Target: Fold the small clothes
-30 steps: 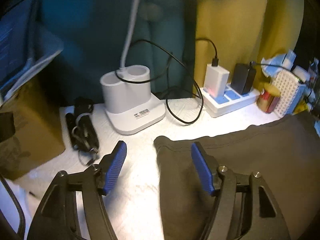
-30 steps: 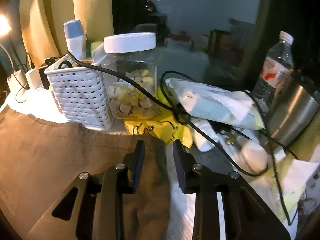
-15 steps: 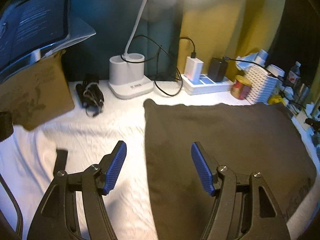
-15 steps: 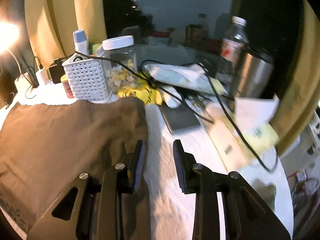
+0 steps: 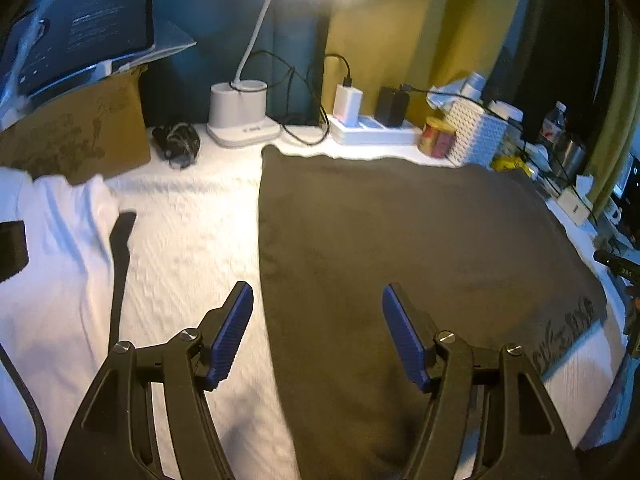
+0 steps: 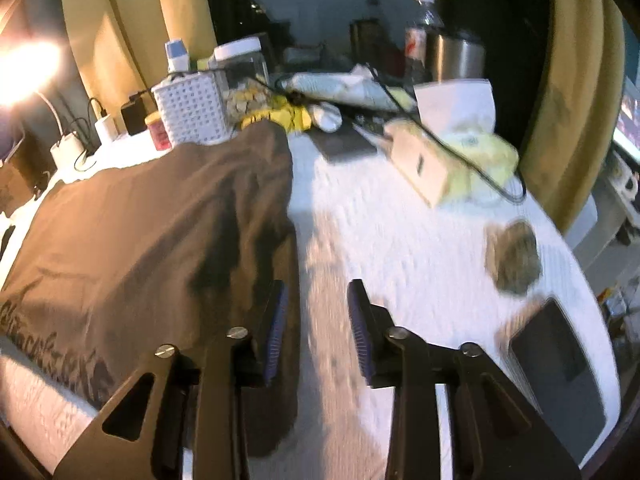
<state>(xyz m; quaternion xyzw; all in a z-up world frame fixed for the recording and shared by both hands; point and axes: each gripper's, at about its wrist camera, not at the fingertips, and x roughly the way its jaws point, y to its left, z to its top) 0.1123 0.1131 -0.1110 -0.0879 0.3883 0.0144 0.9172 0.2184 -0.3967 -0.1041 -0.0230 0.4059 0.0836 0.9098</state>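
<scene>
Left wrist: white tabletop [image 5: 192, 240], lamp-lit, cluttered rear; both grippers gaping, empty, right just widened.

A lit desk lamp [image 5: 240, 120], power strip [image 5: 372, 132], white basket [image 6: 192, 114] and possibly a phone [image 6: 560, 364].

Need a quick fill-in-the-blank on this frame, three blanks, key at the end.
1. The dark brown garment lies spread on a ___ cloth.
2. The left hand-held gripper has ___ between its blue pads.
3. Behind the garment's far edge, the lamp base is coloured ___.

Missing words: white; nothing; white
</scene>
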